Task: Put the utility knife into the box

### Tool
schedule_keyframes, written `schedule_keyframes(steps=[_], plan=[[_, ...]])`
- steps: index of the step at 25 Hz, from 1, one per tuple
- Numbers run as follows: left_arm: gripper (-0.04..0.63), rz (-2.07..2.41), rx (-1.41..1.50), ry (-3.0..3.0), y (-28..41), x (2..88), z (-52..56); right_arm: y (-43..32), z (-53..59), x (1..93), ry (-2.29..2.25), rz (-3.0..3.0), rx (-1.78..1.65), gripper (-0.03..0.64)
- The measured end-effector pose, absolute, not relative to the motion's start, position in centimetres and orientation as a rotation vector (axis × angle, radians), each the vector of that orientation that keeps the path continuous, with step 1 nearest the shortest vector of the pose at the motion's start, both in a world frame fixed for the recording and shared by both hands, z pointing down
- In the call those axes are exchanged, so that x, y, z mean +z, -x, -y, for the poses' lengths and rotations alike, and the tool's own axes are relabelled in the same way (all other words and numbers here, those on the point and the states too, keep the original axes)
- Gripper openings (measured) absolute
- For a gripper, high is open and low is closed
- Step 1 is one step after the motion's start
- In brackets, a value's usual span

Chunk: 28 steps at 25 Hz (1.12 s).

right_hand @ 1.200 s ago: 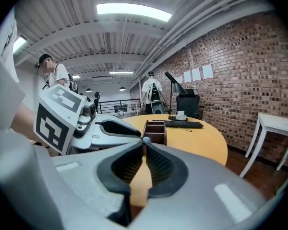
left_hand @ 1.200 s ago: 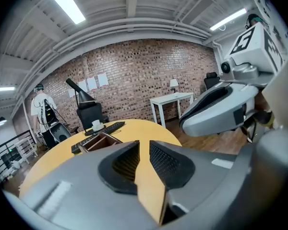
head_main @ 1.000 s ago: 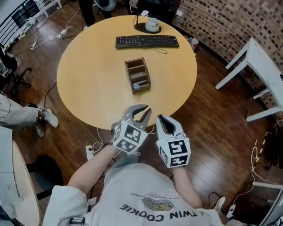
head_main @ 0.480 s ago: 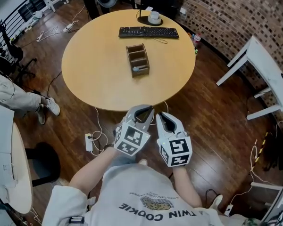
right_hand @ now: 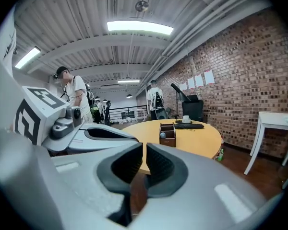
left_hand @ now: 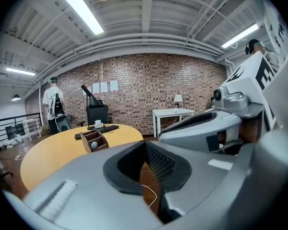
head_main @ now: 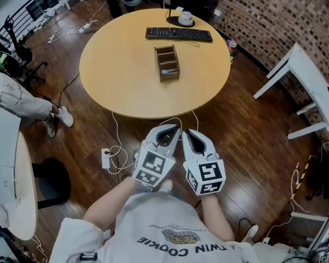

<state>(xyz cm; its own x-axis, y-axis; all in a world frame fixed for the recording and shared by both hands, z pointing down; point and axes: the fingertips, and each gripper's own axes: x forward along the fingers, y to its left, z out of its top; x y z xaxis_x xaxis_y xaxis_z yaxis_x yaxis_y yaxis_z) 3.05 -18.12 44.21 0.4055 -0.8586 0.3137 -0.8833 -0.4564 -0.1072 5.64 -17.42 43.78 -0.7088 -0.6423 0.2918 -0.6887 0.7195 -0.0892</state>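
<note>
The brown wooden box (head_main: 167, 63) with its compartments stands on the round yellow table (head_main: 115, 75), also seen in the left gripper view (left_hand: 93, 140) and the right gripper view (right_hand: 167, 134). A small grey object (head_main: 165, 71) pokes out of its nearest compartment; I cannot tell whether it is the utility knife. Both grippers hang side by side over the wooden floor, well short of the table. My left gripper (head_main: 170, 129) (left_hand: 145, 145) has just been closing and is shut on nothing. My right gripper (head_main: 187, 133) (right_hand: 144, 150) is shut and empty too.
A black keyboard (head_main: 179, 34) and a white cup (head_main: 185, 18) sit at the table's far edge. A power strip (head_main: 106, 158) with cables lies on the floor. A white table (head_main: 304, 81) stands at right, a person's legs (head_main: 22, 100) at left.
Both grippers have drawn back from the table, which now lies farther off in the head view. The left jaws, slightly apart a second ago, have closed.
</note>
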Motion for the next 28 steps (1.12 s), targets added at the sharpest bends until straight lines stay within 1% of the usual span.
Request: schedule_keyframes(steps=[16,28], plan=[[0.008,1.634,0.375,-2.519,4.4,42.4,7.8,0.7,8.1,42.5,-1.149,2.675,0.294,0.021],[0.008,1.58,0.364,-2.534,7.0,42.7,1.8,3.2,2.1,42.6,-1.229,2.624,0.269,0.021]])
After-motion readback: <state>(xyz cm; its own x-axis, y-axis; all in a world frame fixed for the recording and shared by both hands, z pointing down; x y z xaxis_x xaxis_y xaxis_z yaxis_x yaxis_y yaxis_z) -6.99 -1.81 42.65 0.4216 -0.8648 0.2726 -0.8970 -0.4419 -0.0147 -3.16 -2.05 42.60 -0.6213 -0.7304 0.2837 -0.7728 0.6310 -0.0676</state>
